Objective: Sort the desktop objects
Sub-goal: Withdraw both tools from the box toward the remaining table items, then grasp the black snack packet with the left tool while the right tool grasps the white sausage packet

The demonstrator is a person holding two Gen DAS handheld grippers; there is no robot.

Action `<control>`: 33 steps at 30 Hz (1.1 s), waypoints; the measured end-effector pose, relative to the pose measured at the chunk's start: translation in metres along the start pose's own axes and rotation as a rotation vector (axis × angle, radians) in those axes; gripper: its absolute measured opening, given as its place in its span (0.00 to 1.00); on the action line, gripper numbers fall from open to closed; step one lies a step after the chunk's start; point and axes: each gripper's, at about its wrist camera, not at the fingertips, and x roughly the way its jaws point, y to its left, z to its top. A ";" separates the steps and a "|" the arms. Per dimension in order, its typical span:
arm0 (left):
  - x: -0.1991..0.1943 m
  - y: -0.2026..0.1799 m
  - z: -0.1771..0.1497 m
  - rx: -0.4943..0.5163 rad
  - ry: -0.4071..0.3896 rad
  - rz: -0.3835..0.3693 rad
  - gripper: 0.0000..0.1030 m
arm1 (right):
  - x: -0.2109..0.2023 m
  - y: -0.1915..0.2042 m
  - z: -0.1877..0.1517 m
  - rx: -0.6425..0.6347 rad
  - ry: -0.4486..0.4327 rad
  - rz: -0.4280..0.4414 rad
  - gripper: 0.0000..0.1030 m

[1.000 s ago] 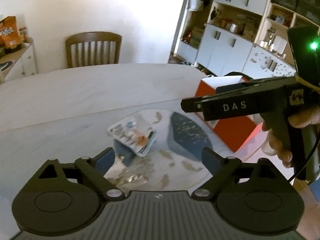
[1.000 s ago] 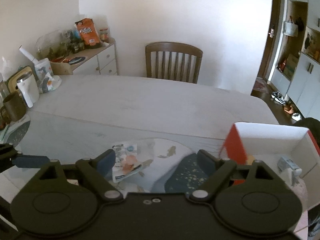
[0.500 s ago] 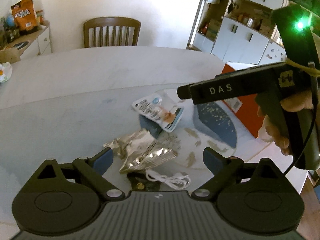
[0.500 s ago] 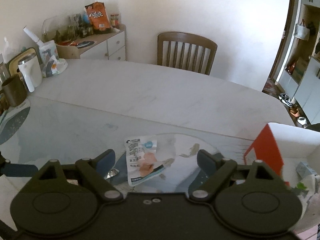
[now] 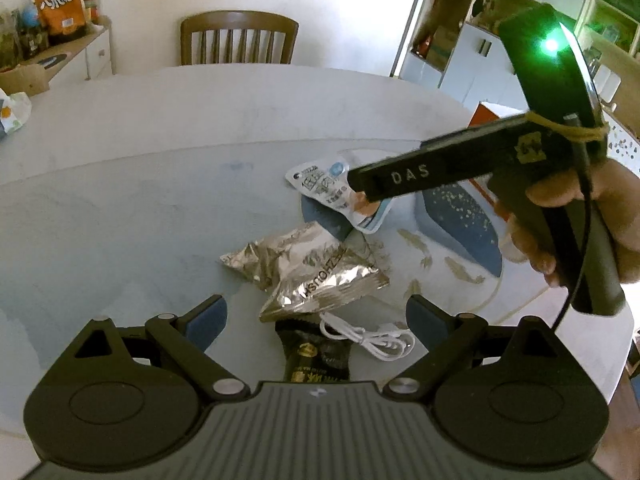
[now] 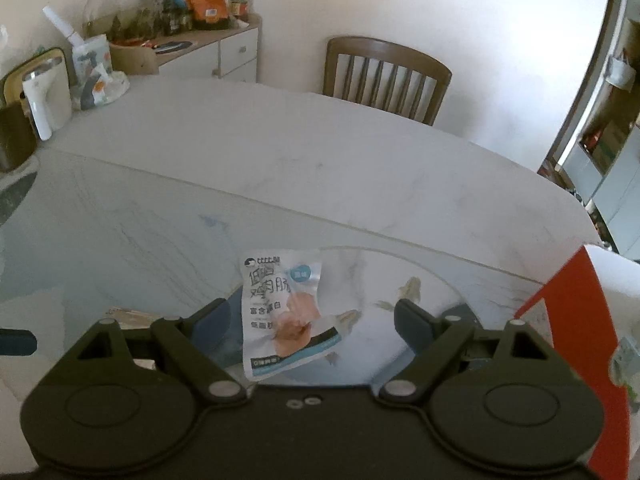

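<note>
Both views rose; spread right gripper (image 6: 310,316) straddles lengthwise white packet (image 6: 286,314); left gripper (image 5: 316,314) spread.

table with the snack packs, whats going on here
A person holds a gripper in each hand above a table of litter. The right gripper, open, hovers over a white snack pack. The left gripper, also open, hangs above a foil bag, a black packet and a white cable. Neither gripper holds anything.

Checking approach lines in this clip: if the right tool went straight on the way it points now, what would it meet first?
Most likely the white snack packet, which lies on the table between the open fingers of the right tool. Depth is unclear, so the gap to it can't be judged.
</note>
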 end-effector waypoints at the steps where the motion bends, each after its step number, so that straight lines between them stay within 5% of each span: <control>1: 0.002 0.000 -0.001 0.001 0.006 -0.001 0.94 | 0.003 0.000 0.000 -0.004 0.001 -0.002 0.86; 33: 0.012 0.011 -0.017 0.020 0.036 -0.068 0.93 | 0.057 0.014 0.001 0.001 0.089 0.046 0.86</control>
